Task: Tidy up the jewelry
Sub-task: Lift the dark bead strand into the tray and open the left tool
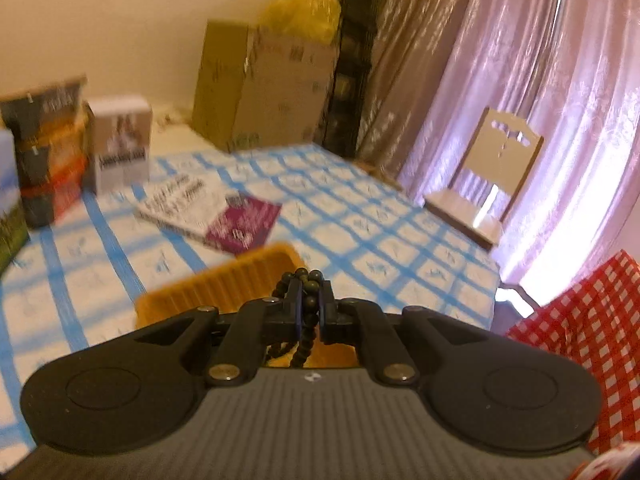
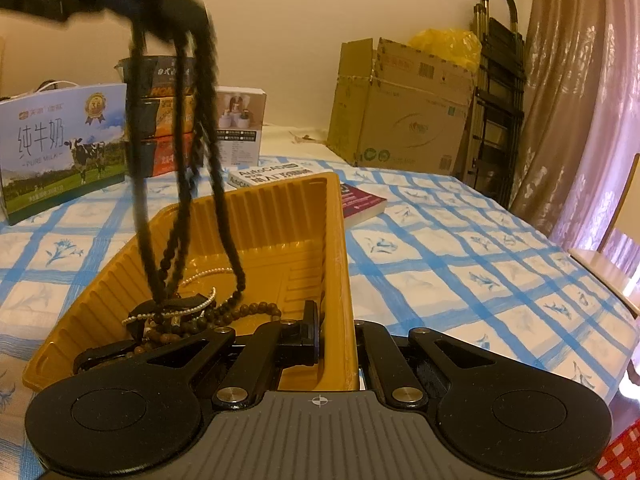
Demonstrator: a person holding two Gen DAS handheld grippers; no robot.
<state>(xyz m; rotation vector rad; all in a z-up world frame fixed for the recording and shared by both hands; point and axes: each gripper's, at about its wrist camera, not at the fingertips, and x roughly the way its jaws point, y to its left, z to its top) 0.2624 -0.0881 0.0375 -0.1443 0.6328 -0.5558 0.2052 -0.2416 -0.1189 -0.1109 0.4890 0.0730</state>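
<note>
The left gripper (image 1: 310,308) pinches a limp, light bead necklace (image 1: 309,290), best held mid-strand; its loops dangle into the tray (image 2: 276,216). The right gripper (image 2: 336,332) clamps the tray's wall.

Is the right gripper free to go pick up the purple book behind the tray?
Probably not yet: the right gripper is clamped on the yellow tray's wall, and the tray stands between it and the purple book.

Matte black left gripper (image 1: 309,312) and right gripper (image 2: 336,332), alike in build. Grey ribbed body plate with a small white crosshair mark. Two round black side lobes with embossed discs. Angled linkage arms pinned with silver screws. Blue-edged fingers (image 1: 296,300) on the left.
</note>
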